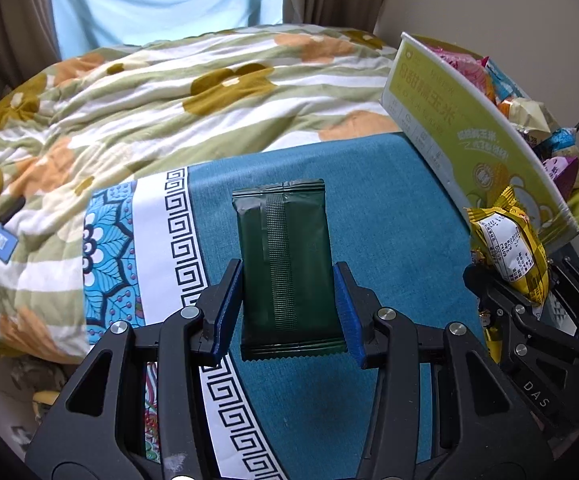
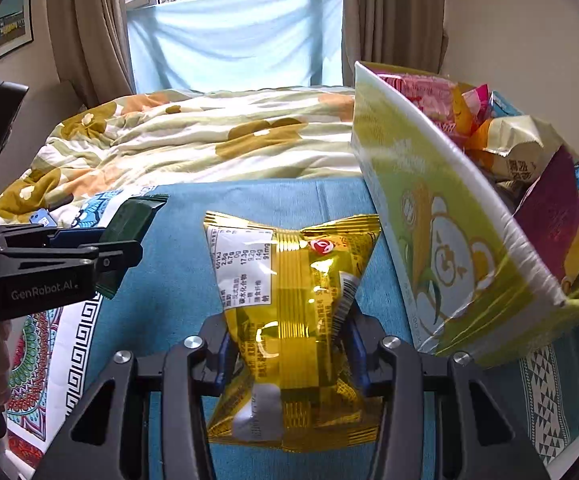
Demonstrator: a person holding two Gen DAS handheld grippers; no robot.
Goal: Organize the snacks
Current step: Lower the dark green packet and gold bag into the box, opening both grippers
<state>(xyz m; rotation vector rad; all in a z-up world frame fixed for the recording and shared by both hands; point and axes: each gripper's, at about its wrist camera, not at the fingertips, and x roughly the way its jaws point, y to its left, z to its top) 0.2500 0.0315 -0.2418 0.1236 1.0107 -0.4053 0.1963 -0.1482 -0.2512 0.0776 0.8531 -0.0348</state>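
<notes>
Both jaws are clamped on snacks, the left gripper (image 1: 287,312) pinching a dark green packet (image 1: 285,264) and the right gripper (image 2: 289,356) a yellow packet (image 2: 289,320), held just beside the snack box (image 2: 449,240), apparently ready for dropping in.

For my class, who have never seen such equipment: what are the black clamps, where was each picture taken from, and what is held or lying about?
The black clamps are two hand-held grippers; a person carries one in each hand. Each carries a camera looking along its fingers.

The left wrist view shows the left gripper, its blue-padded fingers closed on a flat dark green foil packet. The right wrist view shows the right gripper pinching a shiny yellow snack bag.

Below them lies a teal patterned cloth. At its right stands a yellow-green cardboard box with a cartoon bear, filled with mixed coloured snack packets. Behind is a bed with a flowered quilt.
</notes>
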